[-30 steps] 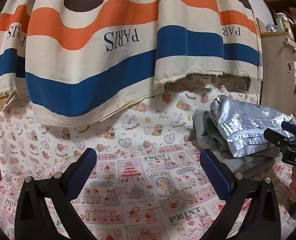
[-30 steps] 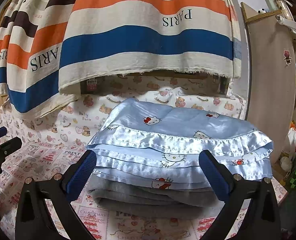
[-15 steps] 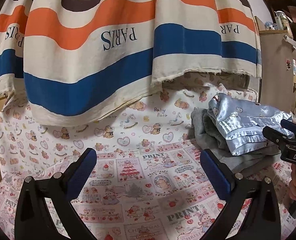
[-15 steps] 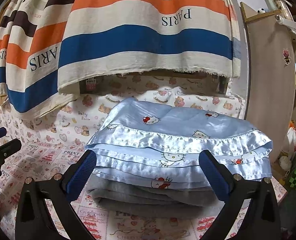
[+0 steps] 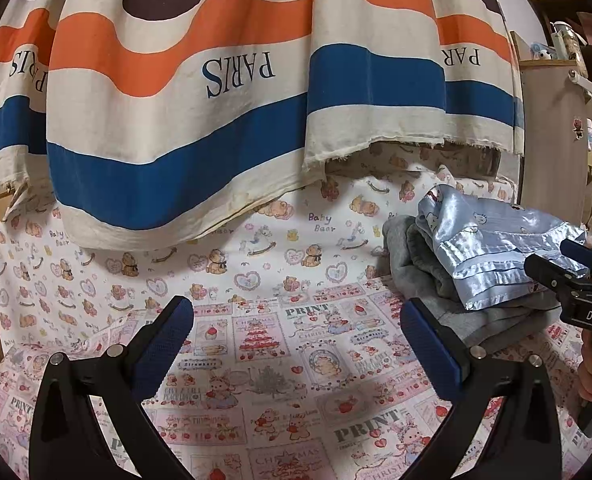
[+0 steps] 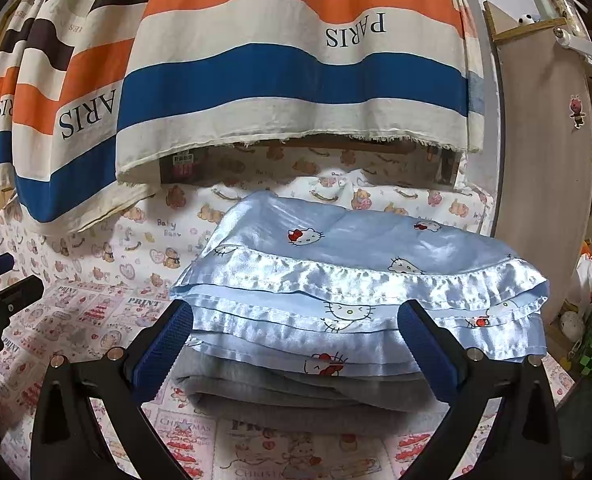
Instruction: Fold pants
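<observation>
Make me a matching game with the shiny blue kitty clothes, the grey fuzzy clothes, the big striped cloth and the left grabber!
Things:
1. shiny light-blue satin garment with cat print
2. folded grey fleece garment
3. striped cream, orange and blue cloth
4. left gripper

Places or states:
A. hanging at the back
B. open, over the printed bedsheet
C. top of the pile
D. bottom of the pile

Pairs: 1-C, 2-D, 3-A, 4-B
</observation>
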Available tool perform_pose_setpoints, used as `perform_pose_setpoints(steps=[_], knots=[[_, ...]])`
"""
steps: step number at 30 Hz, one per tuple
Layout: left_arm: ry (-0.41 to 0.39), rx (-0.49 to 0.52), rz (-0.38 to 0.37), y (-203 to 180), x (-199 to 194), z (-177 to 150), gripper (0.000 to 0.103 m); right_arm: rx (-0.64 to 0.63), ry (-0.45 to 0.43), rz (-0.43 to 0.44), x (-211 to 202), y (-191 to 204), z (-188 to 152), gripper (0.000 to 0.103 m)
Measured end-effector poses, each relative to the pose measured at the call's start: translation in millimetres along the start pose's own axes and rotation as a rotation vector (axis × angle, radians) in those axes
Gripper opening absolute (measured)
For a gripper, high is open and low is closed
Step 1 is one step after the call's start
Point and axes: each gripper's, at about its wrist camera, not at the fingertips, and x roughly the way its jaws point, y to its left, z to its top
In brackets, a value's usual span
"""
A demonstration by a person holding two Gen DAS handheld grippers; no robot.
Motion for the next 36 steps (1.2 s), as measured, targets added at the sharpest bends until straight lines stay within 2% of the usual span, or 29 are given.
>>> perform_pose_setpoints(steps=[36], knots=[[0.02, -0.017, 0.002, 0.8, 2.6, -1.9, 0.102, -0.01, 0.009, 0.01, 1.2, 2.7, -0.2, 0.102]])
